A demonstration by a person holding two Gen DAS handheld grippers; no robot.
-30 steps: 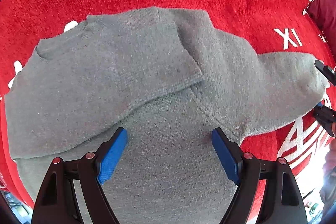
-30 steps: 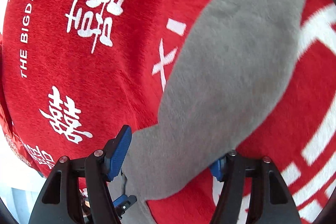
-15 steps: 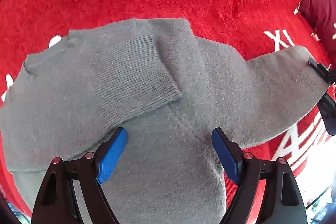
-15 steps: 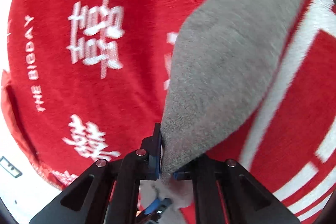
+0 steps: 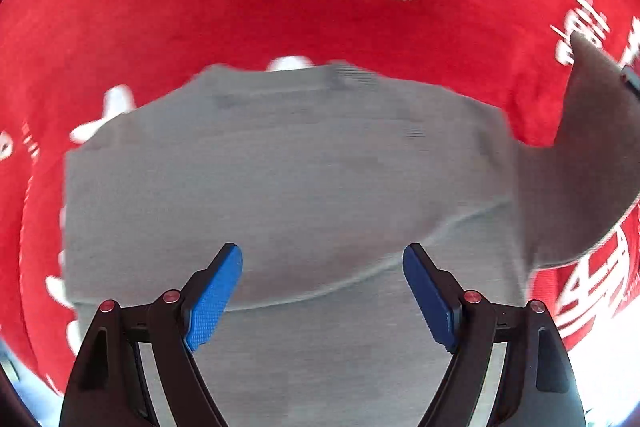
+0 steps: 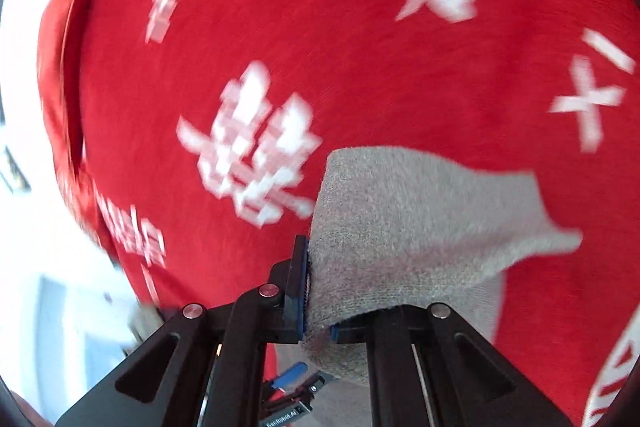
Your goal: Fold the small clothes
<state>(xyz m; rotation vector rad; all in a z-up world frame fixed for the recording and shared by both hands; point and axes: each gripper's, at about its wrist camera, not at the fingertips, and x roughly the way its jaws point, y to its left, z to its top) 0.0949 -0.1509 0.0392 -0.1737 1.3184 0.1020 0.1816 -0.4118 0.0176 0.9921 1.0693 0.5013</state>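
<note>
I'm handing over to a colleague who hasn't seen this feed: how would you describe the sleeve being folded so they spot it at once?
Start from the red blanket with white lettering; the grey knitted sweater lies spread on it. Follow its body to the right edge of the left wrist view, where the sleeve rises off the blanket. It is the only part lifted, its end clamped in the right gripper, whose jaws have just closed.

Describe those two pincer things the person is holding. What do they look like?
Both look alike. The left tool has two black, angular plastic fingers with cut-out slots, each tipped by a blue textured pad. Small round red-and-silver pins mark the joints. The right tool has the same black frame and blue pads, with silver pins. No cables, sleeves or hands show.
</note>
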